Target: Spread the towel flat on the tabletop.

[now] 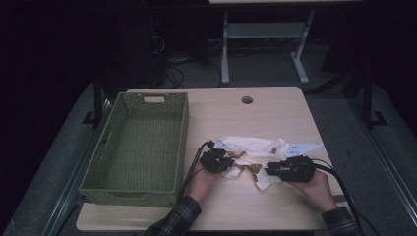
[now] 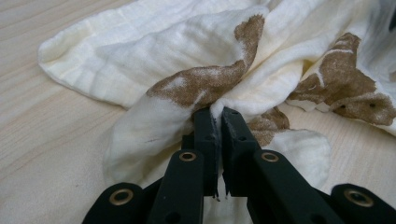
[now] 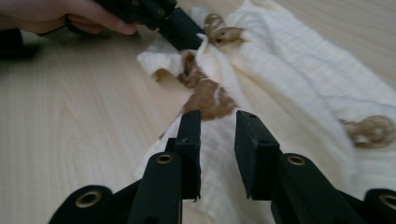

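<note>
A cream cloth (image 1: 248, 147) with brown patches lies crumpled on the wooden table (image 1: 231, 206), right of centre. My left gripper (image 1: 227, 162) is shut on a fold of the cloth (image 2: 187, 74), its jaws pinching the fabric beside a brown patch. My right gripper (image 1: 269, 170) is open just over the cloth's near edge (image 3: 261, 88), its jaws standing apart with cloth under the gap. The right gripper view also has the left gripper (image 3: 187, 35) gripping the cloth farther off.
A green woven basket (image 1: 123, 189) stands empty on the left half of the table. A round cable hole (image 1: 247, 100) sits near the far edge. Bare tabletop lies behind the cloth. Table legs (image 1: 225, 49) and cables stand beyond.
</note>
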`<control>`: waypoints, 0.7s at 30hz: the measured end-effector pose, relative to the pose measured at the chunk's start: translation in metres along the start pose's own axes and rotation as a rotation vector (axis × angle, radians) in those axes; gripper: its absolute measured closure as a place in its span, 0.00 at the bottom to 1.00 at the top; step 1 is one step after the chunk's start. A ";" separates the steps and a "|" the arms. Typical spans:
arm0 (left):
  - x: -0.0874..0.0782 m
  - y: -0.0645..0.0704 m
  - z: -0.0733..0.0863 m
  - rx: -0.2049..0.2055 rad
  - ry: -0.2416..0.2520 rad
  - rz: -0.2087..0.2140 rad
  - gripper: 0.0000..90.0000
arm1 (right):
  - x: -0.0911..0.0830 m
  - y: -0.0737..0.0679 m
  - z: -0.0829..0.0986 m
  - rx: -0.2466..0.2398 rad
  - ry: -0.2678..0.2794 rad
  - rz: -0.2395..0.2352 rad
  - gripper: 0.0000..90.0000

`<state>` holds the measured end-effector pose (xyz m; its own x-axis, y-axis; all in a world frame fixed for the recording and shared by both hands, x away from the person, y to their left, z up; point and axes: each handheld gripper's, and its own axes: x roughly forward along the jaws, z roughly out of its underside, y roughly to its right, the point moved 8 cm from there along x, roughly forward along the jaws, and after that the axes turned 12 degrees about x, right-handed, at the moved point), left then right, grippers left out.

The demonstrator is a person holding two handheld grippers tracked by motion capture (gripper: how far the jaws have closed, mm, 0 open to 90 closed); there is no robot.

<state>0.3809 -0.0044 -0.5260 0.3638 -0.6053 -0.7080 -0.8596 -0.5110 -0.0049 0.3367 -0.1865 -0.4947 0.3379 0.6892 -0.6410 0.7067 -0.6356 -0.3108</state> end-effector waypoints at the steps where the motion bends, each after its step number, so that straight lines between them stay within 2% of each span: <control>1: 0.000 0.000 0.000 0.001 0.000 0.000 0.95 | 0.001 -0.004 0.002 0.003 -0.006 -0.008 0.77; 5: 0.000 0.001 0.000 -0.001 0.002 -0.001 0.95 | 0.008 -0.018 0.009 -0.023 -0.033 -0.030 0.72; 8: 0.000 0.001 -0.001 -0.005 0.005 -0.001 0.95 | 0.018 -0.026 0.018 -0.038 -0.087 -0.019 0.69; 9: 0.001 0.001 -0.001 -0.003 0.008 -0.002 0.95 | 0.023 -0.027 0.022 -0.045 -0.110 -0.004 0.70; 11: 0.001 0.001 -0.001 -0.002 0.009 -0.002 0.95 | 0.027 -0.026 0.026 -0.058 -0.131 0.015 0.80; 12: 0.001 0.001 -0.001 -0.003 0.010 -0.002 0.95 | 0.028 -0.025 0.025 -0.052 -0.130 0.007 0.86; 14: 0.001 0.001 -0.001 -0.002 0.012 -0.003 0.95 | 0.026 -0.023 0.024 -0.060 -0.128 0.029 0.96; 15: 0.000 0.000 0.000 0.011 0.003 -0.002 0.95 | 0.025 -0.021 0.024 -0.064 -0.127 0.035 0.97; 17: 0.000 0.001 0.000 0.006 0.001 0.001 0.95 | 0.020 -0.018 0.022 -0.066 -0.116 0.043 0.98; 20: 0.000 0.000 0.000 0.007 0.001 0.002 0.95 | 0.011 -0.010 0.017 -0.052 -0.086 0.060 0.98; 21: 0.000 0.000 0.000 0.007 0.002 0.001 0.95 | 0.006 -0.005 0.015 -0.033 -0.072 0.067 0.98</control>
<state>0.3807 -0.0045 -0.5261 0.3639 -0.6067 -0.7067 -0.8622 -0.5065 -0.0092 0.3256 -0.1841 -0.5081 0.3402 0.6177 -0.7090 0.7043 -0.6670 -0.2432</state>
